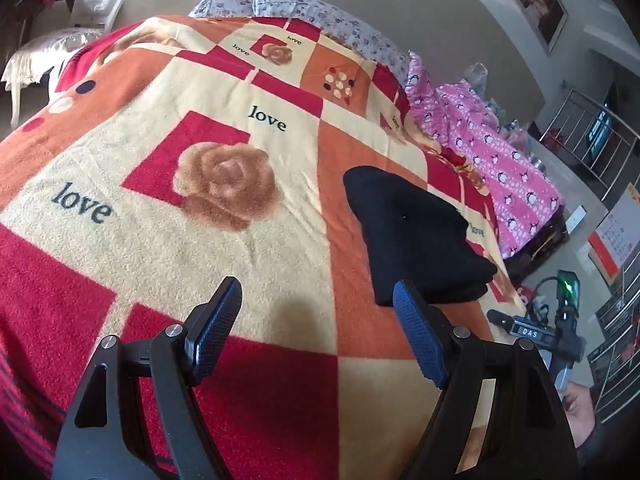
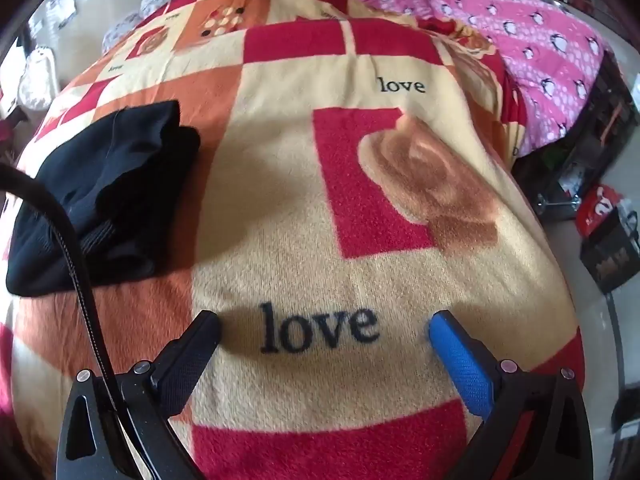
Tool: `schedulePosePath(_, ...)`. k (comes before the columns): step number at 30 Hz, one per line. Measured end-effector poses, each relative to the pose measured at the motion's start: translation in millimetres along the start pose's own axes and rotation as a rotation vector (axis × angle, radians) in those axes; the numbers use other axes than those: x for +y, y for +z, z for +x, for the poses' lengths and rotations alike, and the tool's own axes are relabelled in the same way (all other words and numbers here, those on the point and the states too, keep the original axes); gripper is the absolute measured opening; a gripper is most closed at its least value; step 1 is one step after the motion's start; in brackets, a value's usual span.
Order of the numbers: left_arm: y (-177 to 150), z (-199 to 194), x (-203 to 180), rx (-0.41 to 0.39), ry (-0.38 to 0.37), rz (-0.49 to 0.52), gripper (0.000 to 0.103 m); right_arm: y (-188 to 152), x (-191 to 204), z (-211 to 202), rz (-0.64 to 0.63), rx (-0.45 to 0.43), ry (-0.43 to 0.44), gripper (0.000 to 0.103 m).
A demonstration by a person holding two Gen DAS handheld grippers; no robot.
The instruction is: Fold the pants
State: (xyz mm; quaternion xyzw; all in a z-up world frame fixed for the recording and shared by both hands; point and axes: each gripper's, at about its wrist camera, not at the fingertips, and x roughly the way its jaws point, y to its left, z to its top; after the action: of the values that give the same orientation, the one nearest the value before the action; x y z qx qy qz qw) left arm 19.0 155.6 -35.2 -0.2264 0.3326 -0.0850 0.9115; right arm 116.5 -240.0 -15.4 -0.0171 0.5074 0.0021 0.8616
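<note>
The black pants (image 1: 416, 240) lie folded into a compact stack on the red, orange and cream "love" blanket (image 1: 224, 240). In the left wrist view they sit just beyond my right finger. My left gripper (image 1: 318, 294) is open and empty, above the blanket to the left of the pants. In the right wrist view the folded pants (image 2: 108, 196) lie at the left, and the blanket (image 2: 320, 240) fills the middle. My right gripper (image 2: 324, 328) is open and empty, over the word "love", to the right of the pants.
A pink penguin-print quilt (image 1: 500, 160) lies along the bed's right side. Floral pillows (image 1: 304, 12) sit at the head. A white chair (image 1: 80, 20) stands at the far left. The other hand-held gripper (image 1: 560, 320) shows off the bed's right edge. A black cable (image 2: 76, 256) crosses the pants.
</note>
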Motion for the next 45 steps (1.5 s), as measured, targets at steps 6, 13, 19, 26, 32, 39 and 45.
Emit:
schedulePosePath(6, 1, 3, 3, 0.008, -0.009, -0.024, 0.079, -6, -6, -8, -0.050, -0.029, 0.032, 0.103)
schedulePosePath(13, 1, -9, 9, -0.040, -0.124, -0.043, 0.079, -5, -5, -5, -0.052, -0.068, 0.040, 0.103)
schedulePosePath(19, 1, -7, 10, -0.053, -0.048, -0.069, 0.079, -7, -4, -4, -0.051, -0.073, 0.039, 0.103)
schedulePosePath(26, 0, -14, 25, -0.083, -0.035, -0.153, 0.079, -8, -5, -3, -0.048, -0.057, 0.044, 0.103)
schedulePosePath(32, 2, -15, 22, -0.090, -0.049, -0.123, 0.079, -8, -4, -3, -0.055, -0.052, 0.034, 0.103)
schedulePosePath(39, 1, -13, 17, -0.084, -0.035, -0.096, 0.079, -7, -3, -3, -0.060, -0.056, 0.022, 0.103)
schedulePosePath(45, 0, -13, 19, -0.073, -0.019, -0.104, 0.079, -7, -2, -3, -0.065, -0.057, 0.015, 0.103)
